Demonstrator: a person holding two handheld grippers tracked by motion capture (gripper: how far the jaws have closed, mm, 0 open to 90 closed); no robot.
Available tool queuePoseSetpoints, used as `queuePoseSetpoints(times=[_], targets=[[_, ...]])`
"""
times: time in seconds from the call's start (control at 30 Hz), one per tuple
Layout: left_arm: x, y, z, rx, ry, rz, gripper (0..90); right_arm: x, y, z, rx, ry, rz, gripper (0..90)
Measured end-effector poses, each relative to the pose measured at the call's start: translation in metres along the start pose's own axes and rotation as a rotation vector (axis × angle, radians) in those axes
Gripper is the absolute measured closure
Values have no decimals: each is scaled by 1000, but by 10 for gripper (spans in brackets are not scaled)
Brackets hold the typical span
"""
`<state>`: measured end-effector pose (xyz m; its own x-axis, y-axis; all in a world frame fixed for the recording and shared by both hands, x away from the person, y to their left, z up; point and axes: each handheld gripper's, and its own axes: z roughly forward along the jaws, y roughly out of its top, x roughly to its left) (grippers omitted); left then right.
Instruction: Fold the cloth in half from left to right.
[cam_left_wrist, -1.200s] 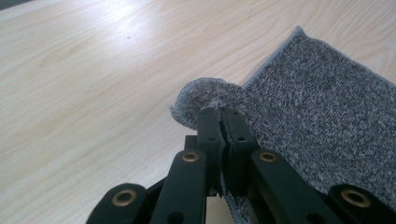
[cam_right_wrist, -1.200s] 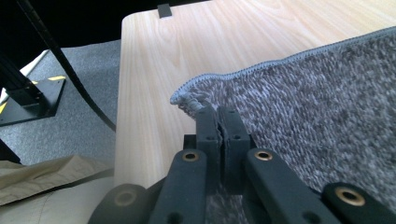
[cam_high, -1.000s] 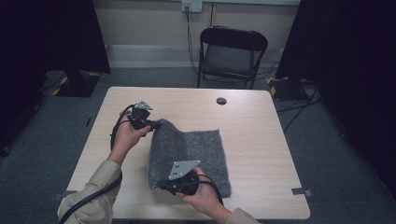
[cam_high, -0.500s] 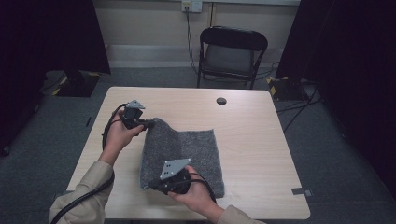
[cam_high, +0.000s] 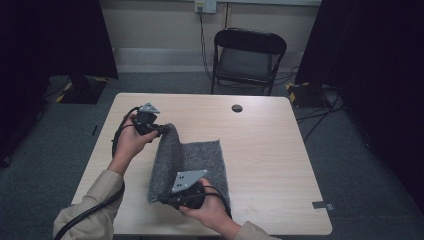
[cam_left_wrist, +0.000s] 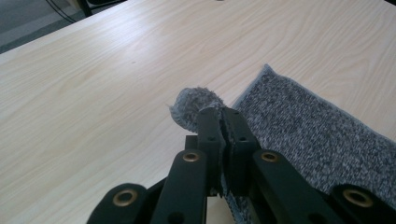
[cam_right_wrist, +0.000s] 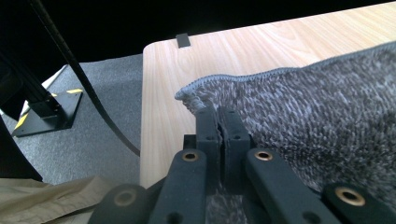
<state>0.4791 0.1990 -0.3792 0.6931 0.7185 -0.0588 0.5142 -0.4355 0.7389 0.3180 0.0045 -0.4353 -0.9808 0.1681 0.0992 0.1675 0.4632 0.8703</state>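
A grey knitted cloth (cam_high: 200, 160) lies on the light wooden table (cam_high: 270, 145), with its left side lifted into a fold. My left gripper (cam_high: 162, 131) is shut on the cloth's far left corner (cam_left_wrist: 196, 105), which bunches out past the jaws. My right gripper (cam_high: 162, 200) is shut on the near left corner (cam_right_wrist: 196, 95), held just above the table's front part. In the left gripper view the rest of the cloth (cam_left_wrist: 322, 135) lies flat to the right. The right gripper view shows the cloth (cam_right_wrist: 317, 116) rising up to the right of the jaws.
A small black round object (cam_high: 237, 108) sits near the table's far edge. A black folding chair (cam_high: 247, 55) stands behind the table. Cables trail from both grippers. Dark stands and floor surround the table; a stand base (cam_right_wrist: 46, 109) lies on the floor.
Both grippers have carried the cloth's left edge to the left, unrolling it. The right gripper slid left along the front and the fold has grown taller.
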Motion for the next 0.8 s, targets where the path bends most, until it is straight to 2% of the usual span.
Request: queuePoseSetpoints(times=[0.17,0.3,0.43,0.57,0.8], targets=[[-7,7,12,7,-7,6,870,-2,-5,-12,3,-14,3,888],[-16,16,28,24,-16,29,870,-6,-15,-25,8,-36,14,887],[-20,19,36,28,-26,35,870,-8,-21,-32,13,-54,20,887],[-29,23,52,46,-36,48,870,-13,-32,-43,19,-69,37,887],[-35,28,64,58,-39,60,870,-18,-45,-55,23,-90,61,887]])
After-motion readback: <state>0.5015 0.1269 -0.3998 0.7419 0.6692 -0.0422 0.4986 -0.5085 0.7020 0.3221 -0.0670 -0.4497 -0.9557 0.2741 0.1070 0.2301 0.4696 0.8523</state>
